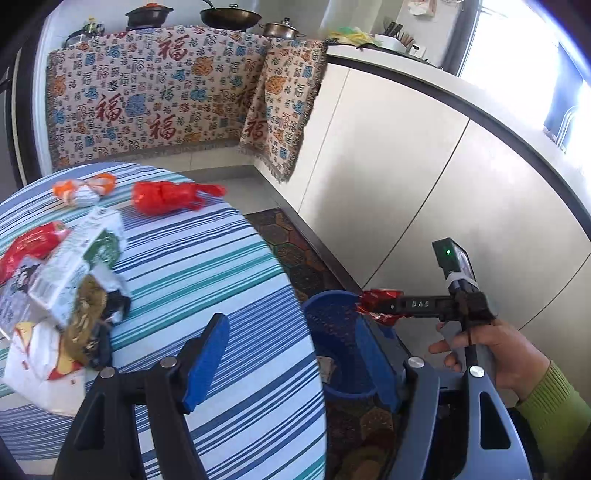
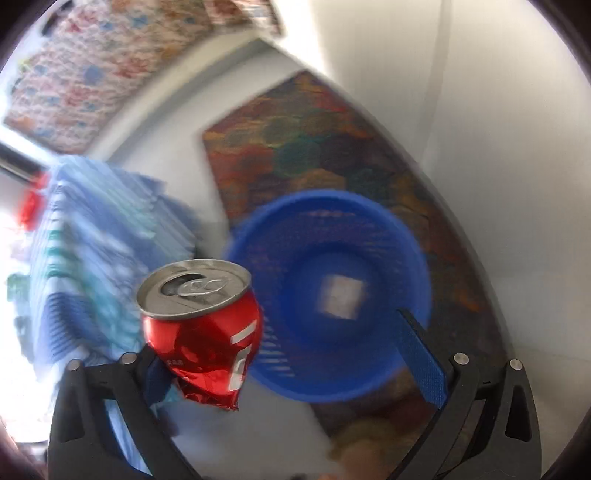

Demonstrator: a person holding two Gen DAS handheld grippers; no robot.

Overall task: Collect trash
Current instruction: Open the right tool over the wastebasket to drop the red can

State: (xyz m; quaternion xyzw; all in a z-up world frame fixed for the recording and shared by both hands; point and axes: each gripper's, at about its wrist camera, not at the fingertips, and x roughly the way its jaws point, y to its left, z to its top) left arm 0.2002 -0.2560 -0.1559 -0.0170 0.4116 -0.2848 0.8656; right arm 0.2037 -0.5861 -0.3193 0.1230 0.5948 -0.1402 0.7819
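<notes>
A crushed red soda can (image 2: 205,328) lies against the left finger of my right gripper (image 2: 291,354); the jaws stand wide apart, the right pad (image 2: 421,365) clear of the can. Below is a blue mesh basket (image 2: 369,229) with a pale scrap inside. In the left wrist view the right gripper (image 1: 373,306) holds the can (image 1: 378,301) over the basket (image 1: 332,314). My left gripper (image 1: 291,362) is open and empty above the edge of the striped table (image 1: 207,266). Trash on the table: a milk carton (image 1: 77,266), red bags (image 1: 170,197), wrappers (image 1: 83,188).
A patterned rug (image 1: 291,254) lies under the basket. White cabinets (image 1: 406,177) run along the right. A patterned cloth (image 1: 155,92) covers the far counter, with pots (image 1: 229,16) on top.
</notes>
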